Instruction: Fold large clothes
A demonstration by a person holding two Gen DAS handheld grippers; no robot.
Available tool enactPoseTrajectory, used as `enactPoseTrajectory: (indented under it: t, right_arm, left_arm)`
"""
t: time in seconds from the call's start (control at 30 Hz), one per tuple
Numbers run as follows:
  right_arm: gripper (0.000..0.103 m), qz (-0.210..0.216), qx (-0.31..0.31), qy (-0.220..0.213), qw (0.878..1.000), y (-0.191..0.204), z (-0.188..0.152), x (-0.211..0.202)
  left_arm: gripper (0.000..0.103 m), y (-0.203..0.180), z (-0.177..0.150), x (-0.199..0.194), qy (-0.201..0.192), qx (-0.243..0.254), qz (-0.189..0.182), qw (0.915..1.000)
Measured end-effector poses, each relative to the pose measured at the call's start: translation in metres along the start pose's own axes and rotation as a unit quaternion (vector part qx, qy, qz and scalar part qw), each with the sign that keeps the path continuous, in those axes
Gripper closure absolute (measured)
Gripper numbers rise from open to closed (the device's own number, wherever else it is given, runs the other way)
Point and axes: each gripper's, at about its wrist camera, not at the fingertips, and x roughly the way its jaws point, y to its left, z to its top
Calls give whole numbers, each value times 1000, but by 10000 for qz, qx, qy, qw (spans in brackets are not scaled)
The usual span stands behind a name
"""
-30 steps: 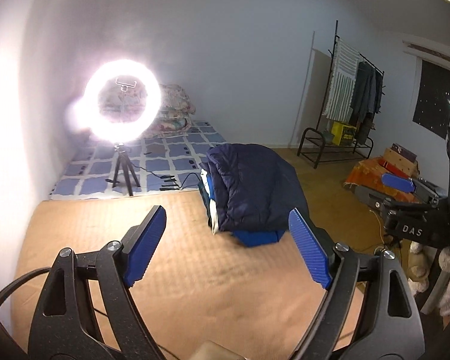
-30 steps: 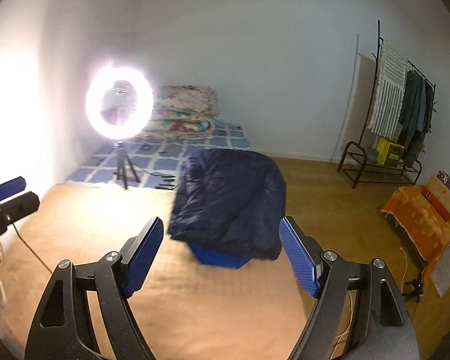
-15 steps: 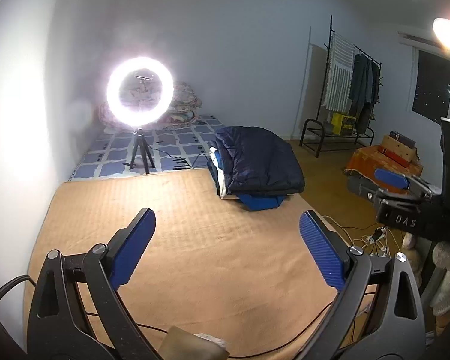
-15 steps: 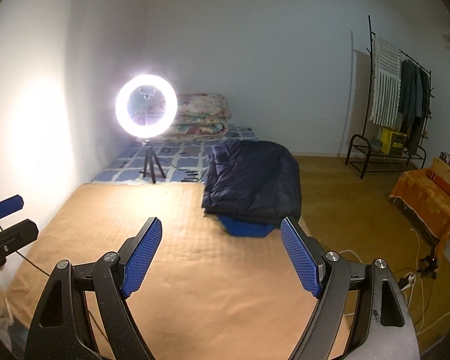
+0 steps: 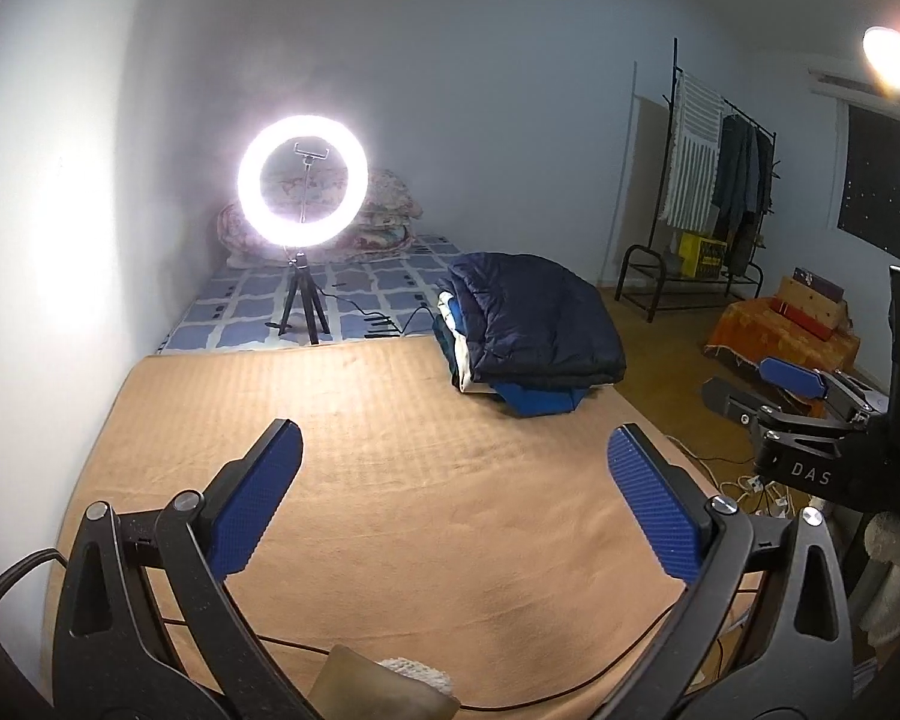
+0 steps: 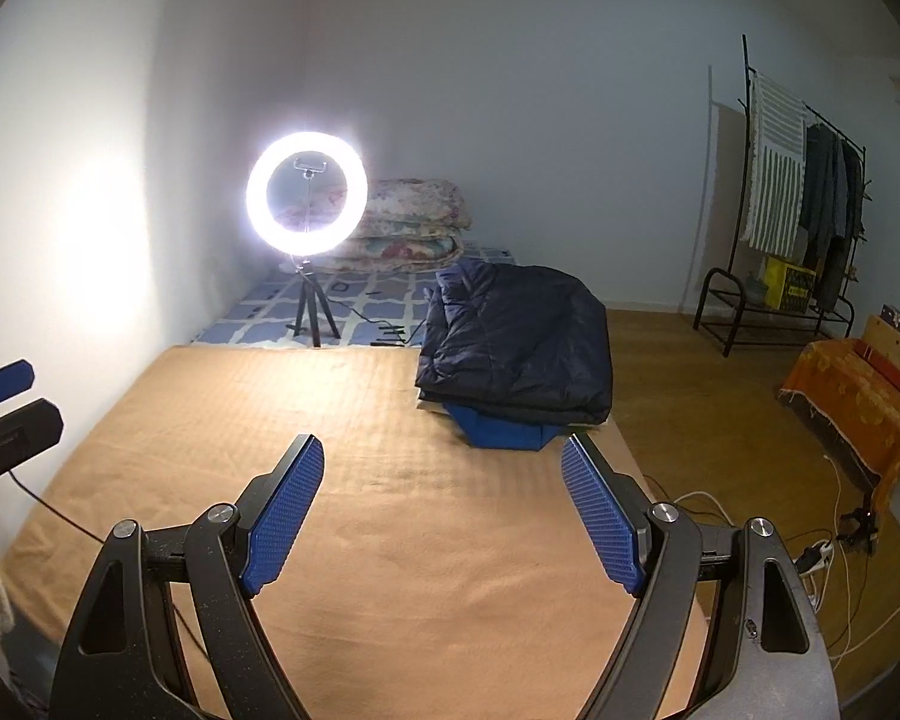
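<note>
A folded dark navy puffer jacket [image 5: 534, 318] lies on top of a stack of folded clothes at the far right corner of the tan blanket [image 5: 390, 468]; a blue garment [image 5: 540, 399] sticks out beneath it. The stack also shows in the right wrist view [image 6: 516, 348]. My left gripper [image 5: 453, 510] is open and empty, held above the blanket well short of the stack. My right gripper [image 6: 441, 510] is open and empty, also short of the stack. The right gripper shows at the right edge of the left wrist view [image 5: 810, 414].
A lit ring light on a tripod [image 5: 302, 180] stands behind the blanket on a blue checked mat [image 5: 342, 300], with floral bedding [image 6: 414, 228] behind it. A clothes rack [image 6: 792, 210] and an orange-covered box [image 6: 858, 396] stand to the right. Cables lie on the wooden floor [image 6: 822, 552].
Both grippers have pulled back from the folded stack, which now looks smaller and farther away. Both stay open and empty.
</note>
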Motion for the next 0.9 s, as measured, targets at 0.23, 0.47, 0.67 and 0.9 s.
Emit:
enactPoseTrajectory:
  t: [0.23,0.47,0.67,0.9]
  right_arm:
    - [18,0,211,-93,9997,-2,-4,-5]
    - [18,-56,138,-64,9999,2,-6,-2]
    - [18,-71,138,-22,9999,3,-6,-1]
    - [18,-72,121,19,9999,5,-6,1]
  left_arm:
    - [0,-6,-5,-1,-4,150,111,9998]
    - [0,-9,-12,0,27,299,190,9994]
    - [0,-9,-14,-3,-19,309,210,9993]
    - [0,-9,-16,-6,-63,354,227,9991]
